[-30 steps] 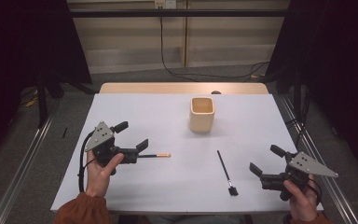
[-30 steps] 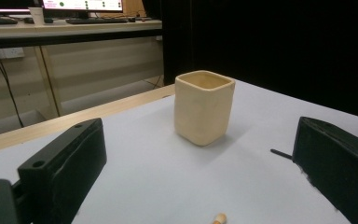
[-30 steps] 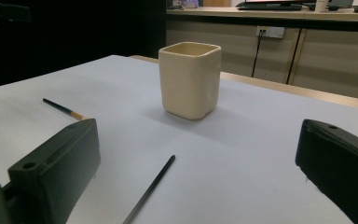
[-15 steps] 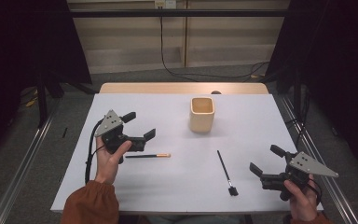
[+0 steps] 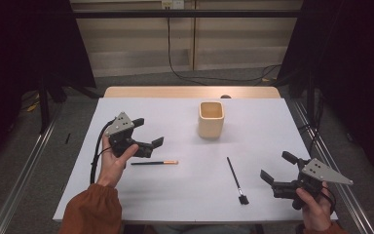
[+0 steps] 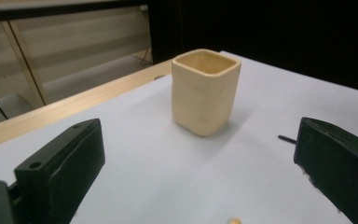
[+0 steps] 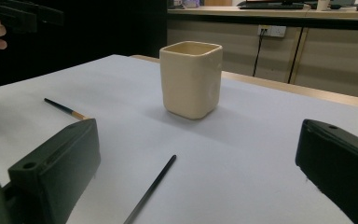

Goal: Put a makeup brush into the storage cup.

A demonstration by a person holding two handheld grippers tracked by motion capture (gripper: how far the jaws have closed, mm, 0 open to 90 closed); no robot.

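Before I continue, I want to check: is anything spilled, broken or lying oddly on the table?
Nothing stands out. The beige cup stands upright and whole; the pencil and the black brush lie flat on the white table, apart.

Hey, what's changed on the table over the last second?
The left claw lifted off the table and moved forward and inward, above the orange-tipped brush, jaws open, holding nothing. The right claw, the black brush and the cream cup stayed put.
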